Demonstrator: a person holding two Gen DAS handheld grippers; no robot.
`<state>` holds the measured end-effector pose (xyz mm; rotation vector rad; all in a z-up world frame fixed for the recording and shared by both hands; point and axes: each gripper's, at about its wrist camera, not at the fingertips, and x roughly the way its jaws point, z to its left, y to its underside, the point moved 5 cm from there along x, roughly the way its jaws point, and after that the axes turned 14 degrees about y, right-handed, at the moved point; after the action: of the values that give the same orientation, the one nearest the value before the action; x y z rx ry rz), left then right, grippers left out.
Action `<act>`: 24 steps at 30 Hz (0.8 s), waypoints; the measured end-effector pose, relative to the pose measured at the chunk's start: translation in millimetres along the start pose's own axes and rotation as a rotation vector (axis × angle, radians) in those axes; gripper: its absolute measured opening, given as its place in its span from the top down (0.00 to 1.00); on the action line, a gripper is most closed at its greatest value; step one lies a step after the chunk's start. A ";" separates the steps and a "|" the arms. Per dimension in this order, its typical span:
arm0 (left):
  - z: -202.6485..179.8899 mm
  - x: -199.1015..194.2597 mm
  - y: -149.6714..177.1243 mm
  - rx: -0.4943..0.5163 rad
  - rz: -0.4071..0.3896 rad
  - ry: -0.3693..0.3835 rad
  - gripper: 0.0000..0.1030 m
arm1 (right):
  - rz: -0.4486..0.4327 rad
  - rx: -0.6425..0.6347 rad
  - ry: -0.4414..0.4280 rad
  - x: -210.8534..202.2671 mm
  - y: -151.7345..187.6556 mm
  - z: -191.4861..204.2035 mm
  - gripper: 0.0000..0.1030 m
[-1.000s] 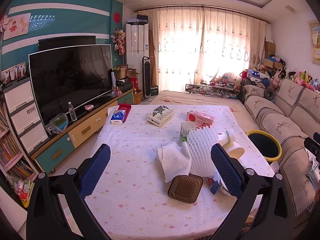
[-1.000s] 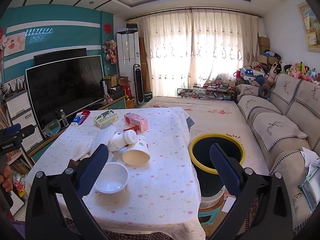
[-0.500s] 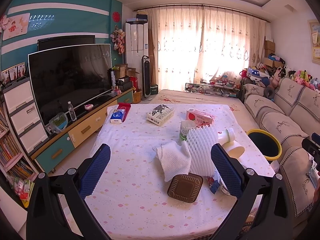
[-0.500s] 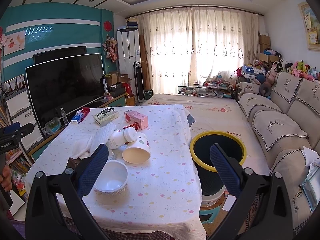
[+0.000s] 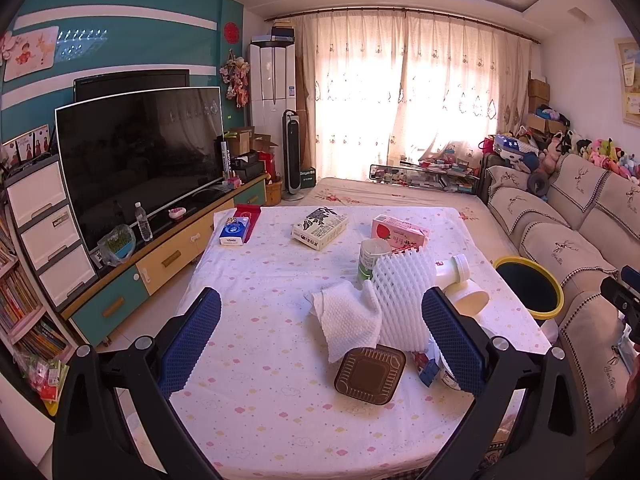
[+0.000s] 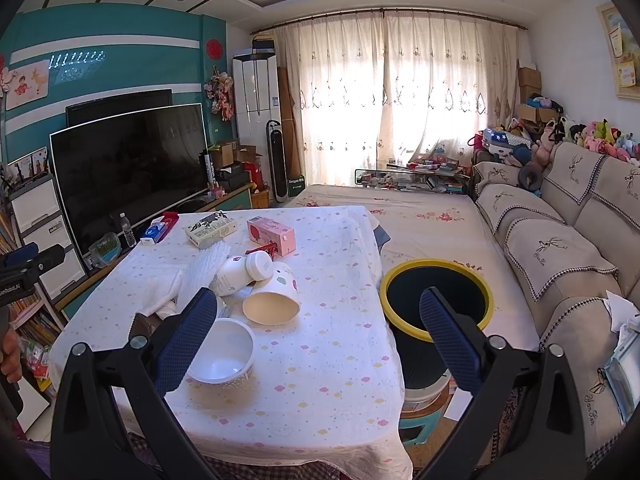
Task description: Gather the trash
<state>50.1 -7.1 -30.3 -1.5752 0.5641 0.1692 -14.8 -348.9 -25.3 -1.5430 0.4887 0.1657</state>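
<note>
Trash lies on the table [image 5: 256, 408]: a white napkin [image 5: 348, 322], a white foam net sleeve [image 5: 404, 300], a brown square lid [image 5: 370, 369], a green-white cup [image 5: 370, 258], a white bottle [image 6: 240, 270], a tipped paper cup [image 6: 274, 300] and a white bowl [image 6: 224, 362]. A yellow-rimmed black bin [image 6: 436, 300] stands right of the table; it also shows in the left wrist view [image 5: 528, 292]. My left gripper [image 5: 320, 338] is open and empty above the near table edge. My right gripper [image 6: 316, 338] is open and empty between the bowl and the bin.
A pink carton [image 5: 400, 233], a patterned box [image 5: 320, 227] and a blue tissue pack [image 5: 234, 232] sit at the table's far end. A TV [image 5: 140, 156] on a cabinet stands left. A sofa [image 5: 572, 240] runs along the right.
The right gripper has drifted slightly, so the bin and table sit a little differently in its view. The left view is nearly unchanged. Both grippers stay open.
</note>
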 end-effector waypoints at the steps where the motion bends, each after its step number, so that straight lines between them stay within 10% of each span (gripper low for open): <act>1: -0.3 0.6 0.6 0.000 0.001 0.000 0.04 | 0.001 0.000 0.000 0.1 0.1 0.1 0.06; 24: 0.2 3.7 3.6 0.004 0.006 0.000 0.04 | 0.021 -0.007 -0.001 7.1 3.5 0.6 0.06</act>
<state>51.7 -7.8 -35.2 -1.5696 0.5691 0.1725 -9.8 -349.6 -31.4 -1.5448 0.5042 0.1848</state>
